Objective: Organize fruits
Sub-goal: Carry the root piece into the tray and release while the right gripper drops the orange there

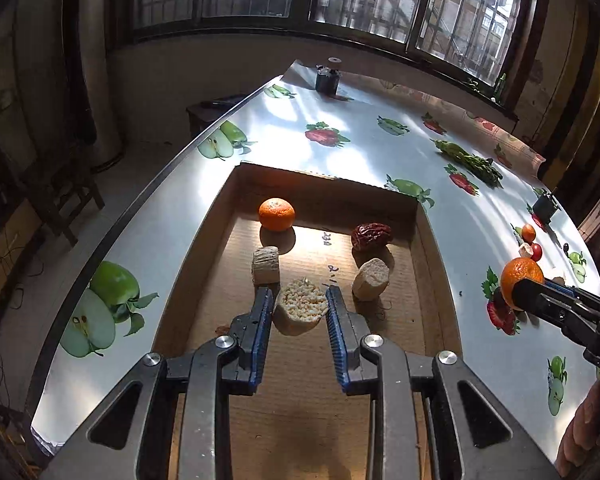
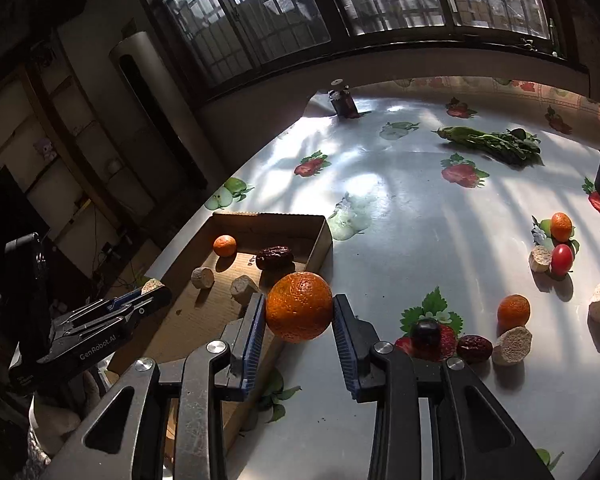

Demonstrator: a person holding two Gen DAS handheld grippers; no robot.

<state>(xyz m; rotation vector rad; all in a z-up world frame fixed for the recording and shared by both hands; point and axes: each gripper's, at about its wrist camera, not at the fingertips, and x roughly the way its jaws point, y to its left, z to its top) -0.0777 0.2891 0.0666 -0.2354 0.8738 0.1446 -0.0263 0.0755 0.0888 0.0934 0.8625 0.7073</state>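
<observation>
A shallow cardboard tray (image 1: 440, 280) (image 2: 324, 236) lies on the table. It holds a tangerine (image 1: 276, 214) (image 2: 224, 245), a red date (image 1: 371, 236) (image 2: 274, 257) and two pale cut chunks (image 1: 265, 265) (image 1: 371, 279). My left gripper (image 1: 300, 300) is shut on a third pale chunk (image 1: 300, 306) over the tray. My right gripper (image 2: 299, 308) is shut on a large orange (image 2: 299, 306) (image 1: 521, 280), held above the table by the tray's right wall.
Loose on the table to the right are tangerines (image 2: 513, 312) (image 2: 561, 226), a cherry tomato (image 2: 561, 259), a red date (image 2: 474, 348), a dark fruit (image 2: 426, 331) and several pale chunks (image 2: 512, 346). Leafy greens (image 2: 496, 142) lie farther back. Dark pots (image 2: 343, 102) stand at the table's edges.
</observation>
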